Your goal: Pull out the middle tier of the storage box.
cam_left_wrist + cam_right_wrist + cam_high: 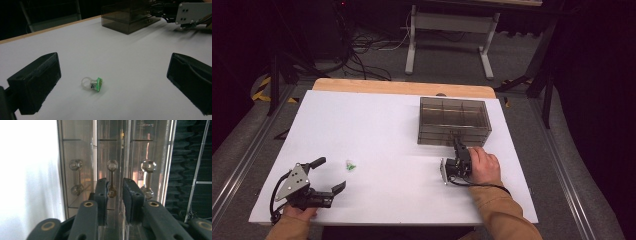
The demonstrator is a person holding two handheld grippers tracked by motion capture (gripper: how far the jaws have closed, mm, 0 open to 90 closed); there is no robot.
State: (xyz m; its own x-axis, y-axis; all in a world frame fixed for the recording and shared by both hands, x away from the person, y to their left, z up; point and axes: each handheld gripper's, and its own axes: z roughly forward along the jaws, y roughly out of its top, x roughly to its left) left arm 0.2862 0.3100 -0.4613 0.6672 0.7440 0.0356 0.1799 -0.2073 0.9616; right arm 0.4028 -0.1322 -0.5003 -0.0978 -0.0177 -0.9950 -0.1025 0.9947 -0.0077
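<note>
A small clear ring with a green top (350,165) (92,84) lies on the white table (377,125). My left gripper (329,174) (113,67) rests at the near left, open wide, with the ring just ahead of its jaws and untouched. A smoky see-through drawer box (454,120) (127,18) (80,145) stands at the far right. My right gripper (457,144) (115,191) is at its front face, rolled on its side. Its jaws stand narrowly apart around the middle drawer's handle (111,177); the handle's knob sits by one pad, with a gap to the other.
Two more drawer handles (75,176) (148,177) flank the middle one. The table's wooden far edge (402,86) runs behind the box. Beyond it on the floor are a white stand (452,35) and loose cables (362,55). A sleeve (497,210) reaches in at the near right.
</note>
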